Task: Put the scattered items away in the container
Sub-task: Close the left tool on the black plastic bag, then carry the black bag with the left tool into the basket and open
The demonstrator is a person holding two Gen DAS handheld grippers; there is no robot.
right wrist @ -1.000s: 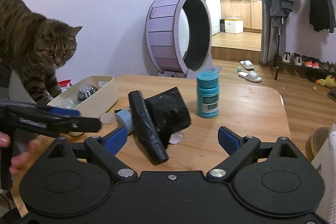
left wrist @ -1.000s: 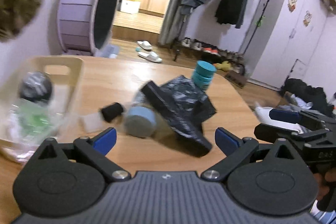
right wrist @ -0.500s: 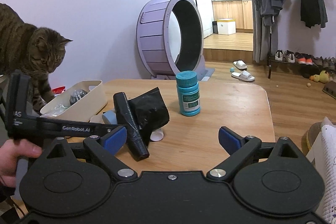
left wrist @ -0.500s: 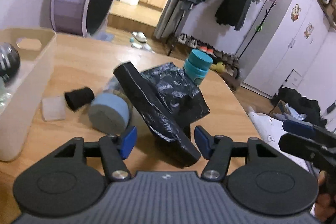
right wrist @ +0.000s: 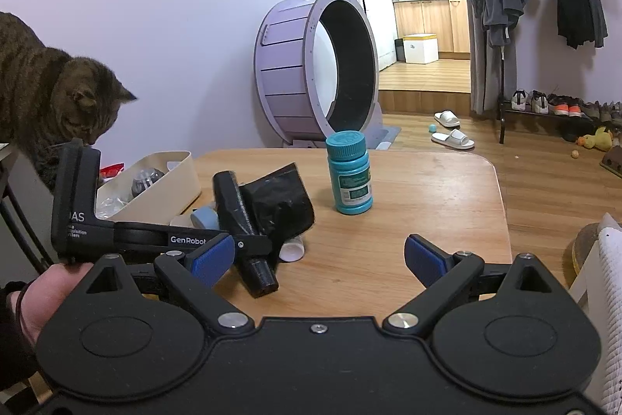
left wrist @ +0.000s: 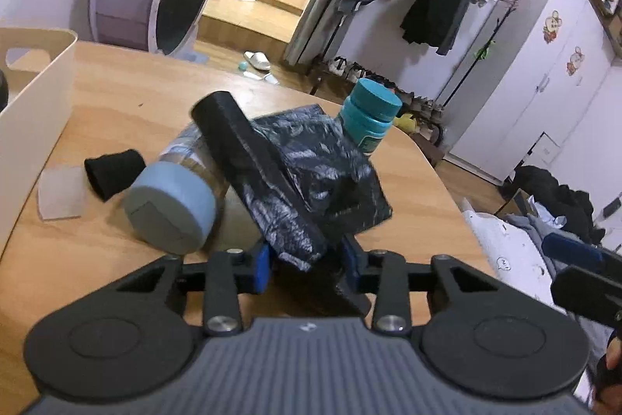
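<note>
While its jaws are closing, the left gripper [left wrist: 306, 269] has the near end of the black roll of bags [left wrist: 256, 174] between its blue pads [left wrist: 261, 266], which already sit against the roll on both sides. That roll lies slanted on the wooden table [left wrist: 128, 96], its loose unrolled sheet (crinkled and glossy) spread behind it. Just left of it a jar with a pale blue lid [left wrist: 171, 209] lies on its side, with a small black cap [left wrist: 112, 172] and a clear plastic piece [left wrist: 62, 193] beyond. A teal bottle [right wrist: 348, 173] stands upright behind the bags. At the table's left edge sits the cream container [right wrist: 171, 177], already holding a dark round item. Held back from the table, the right gripper [right wrist: 318, 259] has its jaws spread wide with nothing between them. A tabby cat [right wrist: 50, 104] looks down beside the container.
</note>
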